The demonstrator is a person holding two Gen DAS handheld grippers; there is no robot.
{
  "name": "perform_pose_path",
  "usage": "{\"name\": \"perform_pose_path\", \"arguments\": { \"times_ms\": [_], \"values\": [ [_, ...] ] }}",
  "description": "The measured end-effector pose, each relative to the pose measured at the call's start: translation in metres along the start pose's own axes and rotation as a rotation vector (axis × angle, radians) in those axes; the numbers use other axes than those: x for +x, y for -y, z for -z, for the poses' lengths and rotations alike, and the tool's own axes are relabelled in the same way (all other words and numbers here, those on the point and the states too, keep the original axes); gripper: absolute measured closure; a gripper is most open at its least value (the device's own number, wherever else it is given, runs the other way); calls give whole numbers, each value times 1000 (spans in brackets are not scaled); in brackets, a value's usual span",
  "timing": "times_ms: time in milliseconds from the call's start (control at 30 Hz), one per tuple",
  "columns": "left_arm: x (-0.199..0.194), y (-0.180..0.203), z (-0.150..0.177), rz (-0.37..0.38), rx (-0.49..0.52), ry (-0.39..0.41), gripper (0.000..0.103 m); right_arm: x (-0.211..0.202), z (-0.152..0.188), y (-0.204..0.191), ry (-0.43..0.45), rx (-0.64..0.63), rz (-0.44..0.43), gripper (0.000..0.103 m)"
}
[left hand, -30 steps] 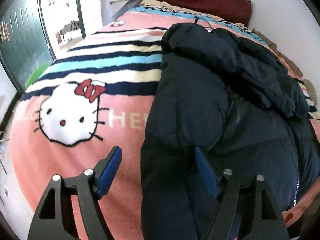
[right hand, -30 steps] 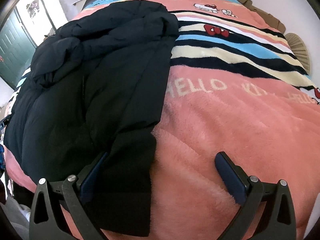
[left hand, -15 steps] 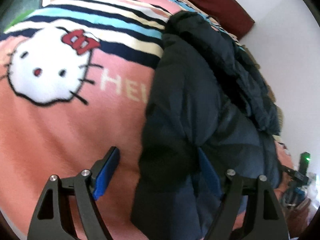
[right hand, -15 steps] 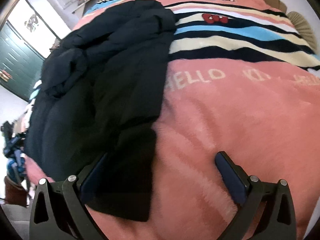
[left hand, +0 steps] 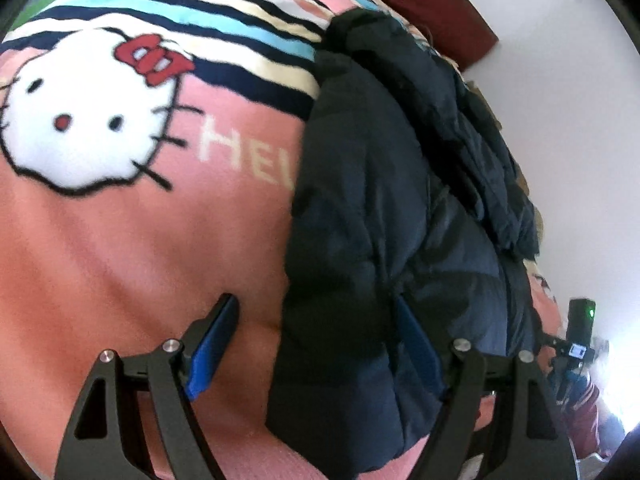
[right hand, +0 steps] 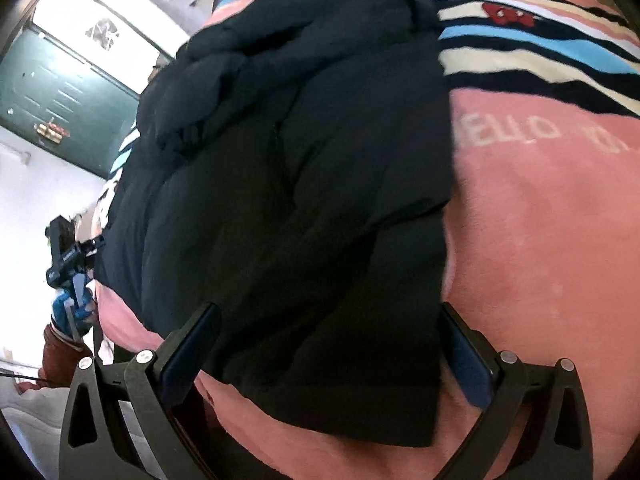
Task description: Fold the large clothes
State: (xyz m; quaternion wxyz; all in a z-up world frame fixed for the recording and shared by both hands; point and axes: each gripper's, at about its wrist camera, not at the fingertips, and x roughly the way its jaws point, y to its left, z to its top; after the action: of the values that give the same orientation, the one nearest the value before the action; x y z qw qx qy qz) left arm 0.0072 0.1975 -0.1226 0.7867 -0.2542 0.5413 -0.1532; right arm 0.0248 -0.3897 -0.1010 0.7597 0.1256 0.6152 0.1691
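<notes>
A dark navy puffer jacket [left hand: 384, 208] lies on a pink Hello Kitty blanket [left hand: 120, 248] that covers the bed. My left gripper [left hand: 316, 344] is open, low over the jacket's near left corner; its left finger is over the blanket and its right finger is over the jacket. In the right wrist view the jacket [right hand: 296, 184] fills the middle. My right gripper [right hand: 332, 344] is open and straddles the jacket's near hem, one finger at each side.
A dark red headboard [left hand: 432, 8] and white wall stand at the far end. A camera on a stand [left hand: 576, 332] is off the bed's corner; it also shows in the right wrist view [right hand: 68, 252]. A green door [right hand: 60, 92] is at the left.
Both grippers have moved in lower over the jacket's near end. The right gripper has shifted left, so its fingers now sit on both sides of the hem. Both stay open.
</notes>
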Motion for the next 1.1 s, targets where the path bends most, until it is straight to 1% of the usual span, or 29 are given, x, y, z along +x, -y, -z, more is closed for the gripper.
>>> {"name": "perform_pose_path", "arguments": {
  "times_ms": [33,100,167,267,400,500,533,567,633,667,733,800,867,933,967,1033,1067,1100],
  "values": [
    [3,3,1,16,12,-14,24,2,-1,-1,-7,-10,0,0],
    [12,14,7,72,40,-56,24,1,-3,3,-2,-3,-5,0],
    [19,24,13,76,81,-76,24,3,-7,14,12,32,-19,0],
    [23,33,17,87,102,-72,25,11,-4,8,-11,8,0,0],
    [20,36,19,91,109,-56,25,17,-1,-7,-29,-20,-52,1],
    [18,40,20,87,125,-42,26,24,1,-13,-25,-15,-102,13],
    [18,41,20,86,131,-38,26,26,1,-11,-20,-2,-109,18],
    [17,43,20,85,140,-35,26,27,1,-8,-13,11,-117,20],
    [15,47,21,84,158,-29,27,26,3,1,13,54,-147,30],
    [15,49,21,84,164,-28,28,26,4,4,21,67,-154,33],
    [14,50,21,85,167,-28,28,25,7,9,32,81,-163,41],
    [14,50,21,93,164,-28,28,22,7,16,42,87,-166,47],
    [15,50,21,90,163,-31,29,26,7,14,54,92,-172,53],
    [17,51,22,89,158,-31,38,27,8,11,71,89,-182,63],
    [16,50,21,91,154,-31,40,25,6,11,79,83,-187,65],
    [14,49,21,99,150,-28,55,22,6,8,100,68,-195,73],
    [15,50,21,103,147,-27,58,21,6,7,108,62,-195,74],
    [13,50,21,113,143,-26,63,19,7,6,122,57,-202,77]
  ]
}}
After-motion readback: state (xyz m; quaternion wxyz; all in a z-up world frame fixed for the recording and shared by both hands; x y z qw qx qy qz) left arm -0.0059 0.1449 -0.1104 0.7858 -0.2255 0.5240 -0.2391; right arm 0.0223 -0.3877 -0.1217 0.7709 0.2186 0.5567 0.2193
